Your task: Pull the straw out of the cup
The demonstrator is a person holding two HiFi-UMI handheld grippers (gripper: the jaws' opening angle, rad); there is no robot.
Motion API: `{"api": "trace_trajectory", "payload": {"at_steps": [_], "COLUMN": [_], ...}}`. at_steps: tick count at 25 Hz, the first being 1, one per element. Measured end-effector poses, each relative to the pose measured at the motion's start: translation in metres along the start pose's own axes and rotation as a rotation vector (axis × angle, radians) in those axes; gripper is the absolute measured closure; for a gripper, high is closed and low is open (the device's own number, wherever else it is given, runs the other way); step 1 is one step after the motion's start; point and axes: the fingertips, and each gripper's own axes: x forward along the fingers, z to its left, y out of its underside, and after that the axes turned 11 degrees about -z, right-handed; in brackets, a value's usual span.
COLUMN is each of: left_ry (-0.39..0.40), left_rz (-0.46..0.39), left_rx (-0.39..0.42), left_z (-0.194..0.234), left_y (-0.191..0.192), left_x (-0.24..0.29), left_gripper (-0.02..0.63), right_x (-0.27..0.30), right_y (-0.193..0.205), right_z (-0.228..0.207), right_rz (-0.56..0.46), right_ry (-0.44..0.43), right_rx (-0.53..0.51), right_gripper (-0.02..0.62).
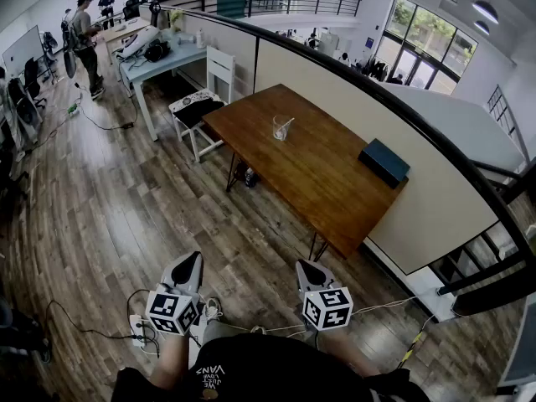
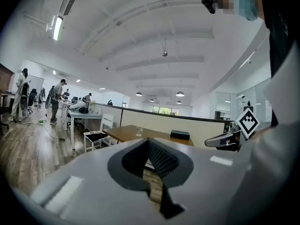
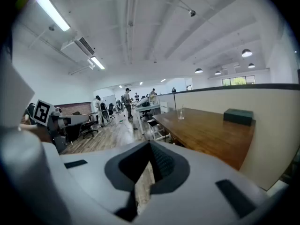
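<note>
Left hand-held gripper (image 1: pixel 193 260), right hand-held gripper (image 1: pixel 306 267) closed | cup (image 1: pixel 280 130), straw (image 1: pixel 287 124) tiny, distant

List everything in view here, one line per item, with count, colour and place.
table: one, brown wood, mid-floor, along the partition.
partition: one, beige, behind the table.
cup: one, clear, on the table's far part.
straw: one, pale, tilted in the cup.
box: one, dark teal, on the table near the partition.
chair: one, white, at the table's far end.
desk: one, pale blue, beyond the chair.
people: several, far background.
left gripper: one, grey, shut, empty, far from the table.
right gripper: one, grey, shut, empty, beside the left.
</note>
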Motion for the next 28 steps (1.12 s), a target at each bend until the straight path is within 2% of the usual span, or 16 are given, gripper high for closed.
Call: {"api": "trace_trajectory", "payload": {"at_steps": [7, 11, 12, 13, 14, 15, 16, 22, 28], "left_ry": [0.007, 0.080, 0.097, 0.108, 0.116, 0.123, 0.131, 0.151, 0.196], "left_rz": [-0.011, -0.057, -0.061, -0.058, -0.052, -0.045, -0.038, -0.010, 0.000], "left_rx": [-0.002, -0.015, -0.028, -0.041, -0.048, -0.048, -0.046, -0.061, -0.053], "left_z": [-0.011, -0.017, -0.018, -0.017, -0.016, -0.014, -0.011, 0.023, 0.065], "left_y": [0.003, 0.002, 0.002, 0.003, 0.005, 0.007, 0.008, 0.011, 0.003], "left_x": [0.002, 0.009, 0.012, 0.017, 0.022, 0.026, 0.031, 0.058, 0.096], "left_gripper": [0.595, 0.593, 0.538, 0.440, 0.391, 0.390, 0.390, 0.391, 0.391], "right_x": [0.002, 0.011, 0.016, 0.021, 0.026, 0.031, 0.037, 0.075, 0.123], "right_y": [0.001, -0.004, -0.006, -0.007, -0.009, -0.009, -0.010, -0.015, -0.027], "right_z": [-0.007, -0.008, -0.008, -0.008, -0.008, -0.008, -0.008, -0.007, -0.007], "right_rz": [-0.009, -0.060, -0.067, -0.071, -0.072, -0.071, -0.069, -0.055, -0.055], "right_ry": [-0.011, -0.010, -0.010, -0.010, -0.007, -0.003, -0.001, 0.016, 0.068], "right_rx": [0.016, 0.081, 0.093, 0.104, 0.114, 0.122, 0.127, 0.161, 0.172], "right_gripper": [0.583, 0.581, 0.574, 0.560, 0.509, 0.443, 0.423, 0.425, 0.425]}}
